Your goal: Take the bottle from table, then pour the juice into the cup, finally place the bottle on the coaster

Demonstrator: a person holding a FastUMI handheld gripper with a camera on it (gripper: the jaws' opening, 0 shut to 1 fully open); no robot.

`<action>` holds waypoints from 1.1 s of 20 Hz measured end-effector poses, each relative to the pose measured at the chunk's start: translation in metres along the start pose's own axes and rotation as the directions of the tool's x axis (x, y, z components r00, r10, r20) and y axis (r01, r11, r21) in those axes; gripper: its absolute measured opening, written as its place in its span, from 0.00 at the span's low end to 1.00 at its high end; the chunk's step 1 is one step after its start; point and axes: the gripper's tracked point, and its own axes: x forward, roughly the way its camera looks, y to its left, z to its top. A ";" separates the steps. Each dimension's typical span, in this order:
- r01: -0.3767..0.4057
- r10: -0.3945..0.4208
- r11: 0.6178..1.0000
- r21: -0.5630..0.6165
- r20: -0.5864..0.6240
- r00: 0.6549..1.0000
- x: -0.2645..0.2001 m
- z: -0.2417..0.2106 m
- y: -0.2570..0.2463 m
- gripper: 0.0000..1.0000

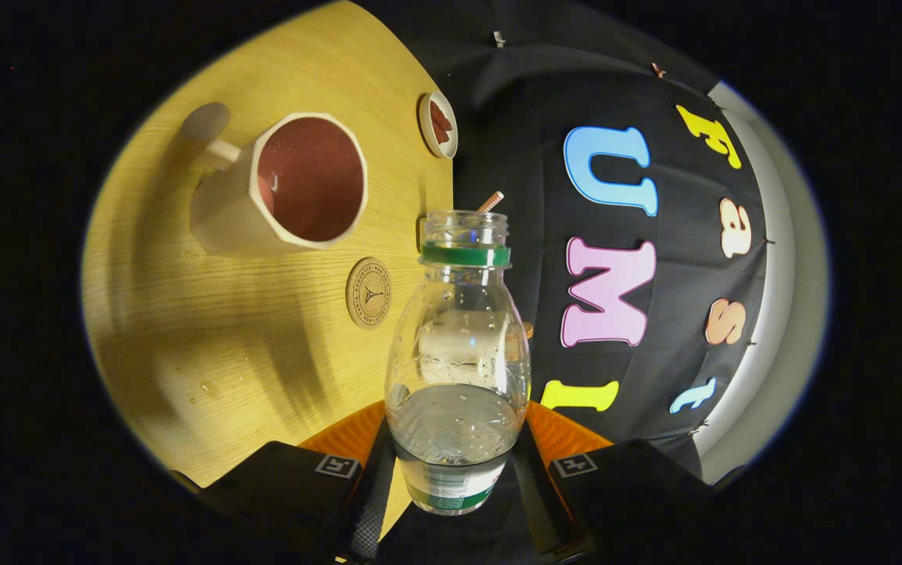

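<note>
Gripper view: gripper (457, 479) clenched on uncapped clear bottle (458, 353), both fingers pressing its sides; white cup (286, 188) far left on wooden table (207, 337), round coaster (369, 292) between them.

Light wood table (262, 345) w/ black cloth wall (529, 157) behind (pale strip beyond).
</note>
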 end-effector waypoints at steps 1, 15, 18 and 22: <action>0.000 0.000 1.000 -0.011 0.000 1.000 -0.001 0.000 0.001 0.74; 0.013 -0.011 0.990 -0.142 0.012 1.000 0.008 -0.001 -0.003 0.73; 0.017 -0.014 0.987 -0.162 0.021 1.000 0.008 0.000 -0.004 0.74; 0.025 -0.020 0.979 -0.201 0.023 1.000 0.010 0.000 -0.005 0.73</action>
